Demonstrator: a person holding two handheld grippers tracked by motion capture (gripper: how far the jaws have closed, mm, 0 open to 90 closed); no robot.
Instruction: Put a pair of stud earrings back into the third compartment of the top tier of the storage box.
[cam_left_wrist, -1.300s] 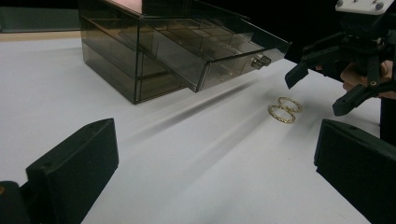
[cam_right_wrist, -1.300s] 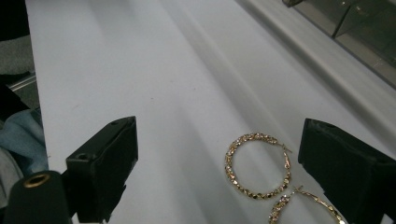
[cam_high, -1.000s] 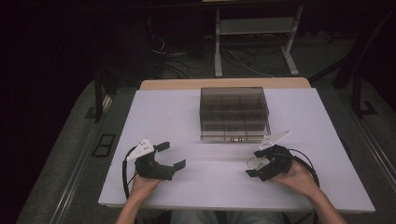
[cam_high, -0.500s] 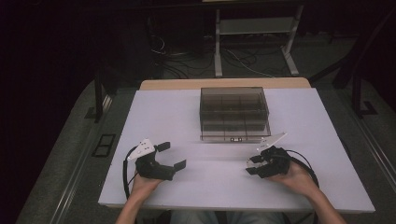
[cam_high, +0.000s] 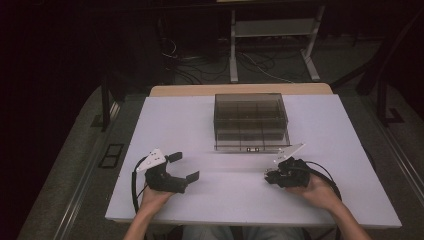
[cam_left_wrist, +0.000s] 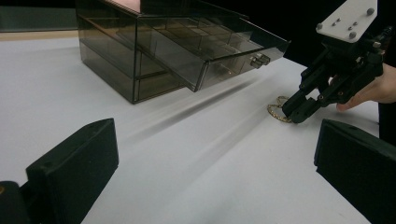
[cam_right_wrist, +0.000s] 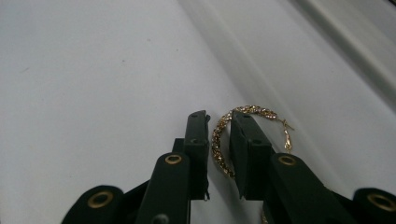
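Your right tongs have just been closing around the gold hoop earring lying on the counter, not clamped yet. Left tongs released, idle. Lift and the open drawer remain.

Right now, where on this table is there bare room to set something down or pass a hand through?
Bare table runs left of the smoky drawer box, and between the left gripper and right gripper. Right of the box is bare too. It is crowded in front of the box, where its open drawer juts toward the gold hoop earring between the right jaws.
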